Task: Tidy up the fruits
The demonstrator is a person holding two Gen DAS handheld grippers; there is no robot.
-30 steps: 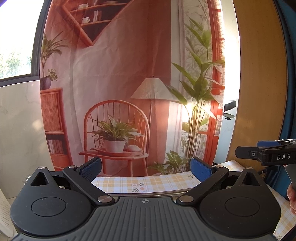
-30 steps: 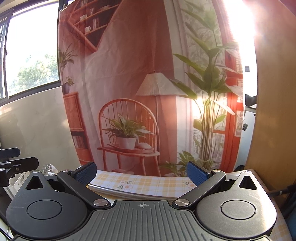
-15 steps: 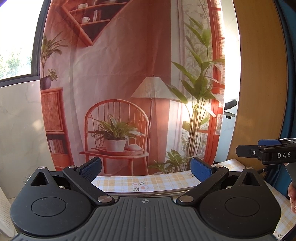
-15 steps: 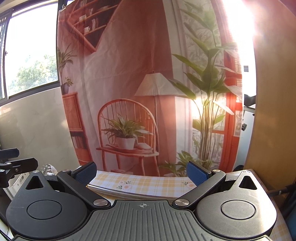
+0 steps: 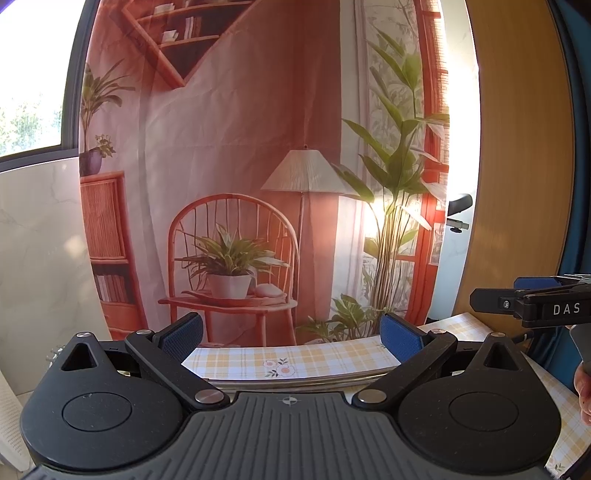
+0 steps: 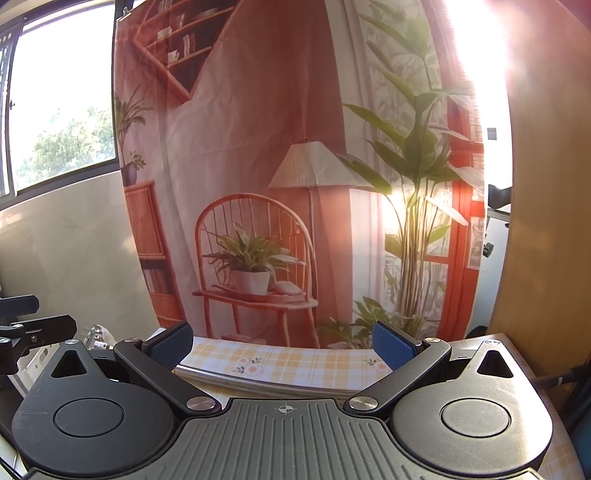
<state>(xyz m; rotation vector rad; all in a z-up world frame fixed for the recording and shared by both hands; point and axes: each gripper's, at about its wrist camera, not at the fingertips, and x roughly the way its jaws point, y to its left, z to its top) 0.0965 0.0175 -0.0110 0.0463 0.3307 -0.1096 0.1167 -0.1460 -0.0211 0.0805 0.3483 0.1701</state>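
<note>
Left wrist view: black left gripper [image 5: 291, 334] spread wide, empty, above yellow checked tablecloth [image 5: 295, 360]; right gripper [image 6: 282, 341] likewise; no fruit visible, so blind descent risks mis-grasp.

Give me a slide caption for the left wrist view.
Open left gripper with blue pads above a yellow plaid tablecloth, facing a printed room backdrop.

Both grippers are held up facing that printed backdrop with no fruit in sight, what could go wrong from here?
1. The left gripper and right gripper are open and empty, aimed at the printed room-scene backdrop; lowering them blind risks striking the metal-edged table with the yellow checked tablecloth.
2. The grippers sit side by side and could collide.
3. Sun glare may hide fruit.
</note>
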